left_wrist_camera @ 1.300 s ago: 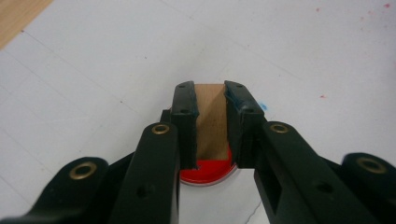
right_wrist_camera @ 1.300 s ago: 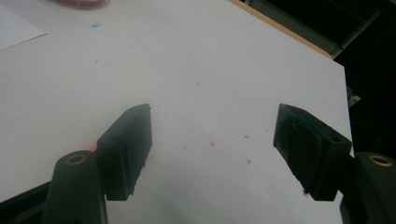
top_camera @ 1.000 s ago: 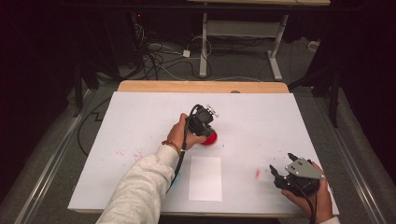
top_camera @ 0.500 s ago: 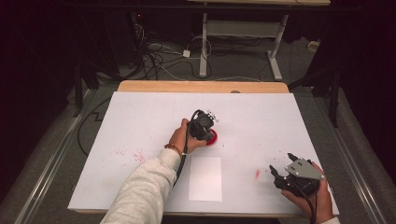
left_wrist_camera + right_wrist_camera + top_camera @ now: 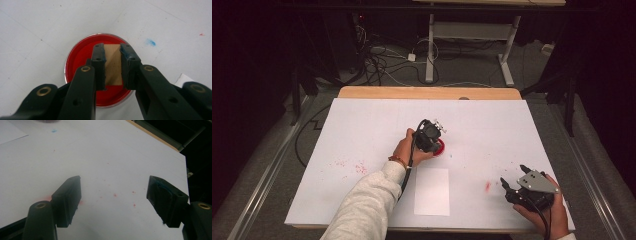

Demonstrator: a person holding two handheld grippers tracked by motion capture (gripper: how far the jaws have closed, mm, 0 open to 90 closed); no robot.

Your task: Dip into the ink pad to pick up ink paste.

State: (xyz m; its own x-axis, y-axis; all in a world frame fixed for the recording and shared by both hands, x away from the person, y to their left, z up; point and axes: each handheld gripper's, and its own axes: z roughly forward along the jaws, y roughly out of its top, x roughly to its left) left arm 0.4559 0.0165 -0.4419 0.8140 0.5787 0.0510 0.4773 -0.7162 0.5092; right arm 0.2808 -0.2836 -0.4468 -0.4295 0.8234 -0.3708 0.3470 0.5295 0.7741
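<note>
the left tool (image 5: 112, 53) is clamped on a small wooden block (image 5: 113, 65), its pads pressing the block's two side faces while the block sits over the red paint in a round dish (image 5: 77, 56), which lies on the white bench (image 5: 512, 130) just beyond the paper sheet (image 5: 432, 191). the block looks light, stiff and hard, so a side grip should hold, though any wet paint would make the lower faces slick and messy; taking it high on the dry wood seems safest. the right tool (image 5: 113, 200) rests near the bench's edge, well right of the dish, jaws apart and holding nothing.
</note>
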